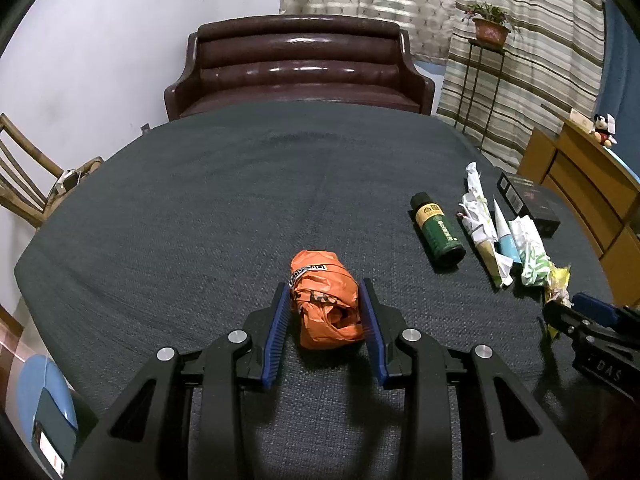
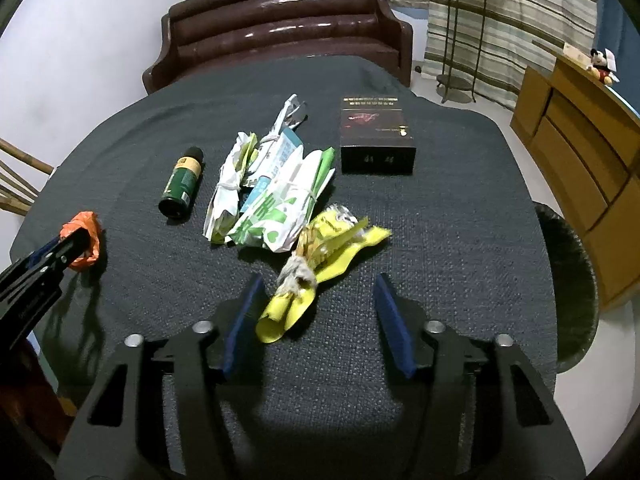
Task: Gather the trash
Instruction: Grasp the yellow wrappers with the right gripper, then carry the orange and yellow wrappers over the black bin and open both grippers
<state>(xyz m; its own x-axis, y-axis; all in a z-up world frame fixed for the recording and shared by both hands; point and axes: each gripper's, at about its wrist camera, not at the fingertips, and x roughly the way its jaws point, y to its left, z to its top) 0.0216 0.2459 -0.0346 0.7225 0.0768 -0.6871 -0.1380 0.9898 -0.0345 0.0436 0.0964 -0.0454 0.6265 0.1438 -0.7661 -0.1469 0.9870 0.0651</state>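
While the left gripper [image 1: 325, 300] sits clamped on the orange wrapper wad [image 1: 326, 300], nothing looks binned yet, so task is early. Right gripper [image 2: 318, 300] has jaws apart around the yellow wrapper [image 2: 304, 292], left pad near it, not pinching. Still lying on the table cloth [image 2: 440, 240]: green spray can [image 2: 182, 182], white/green paper wads [image 2: 272, 196], dark box [image 2: 376, 136]. No bin clearly visible.
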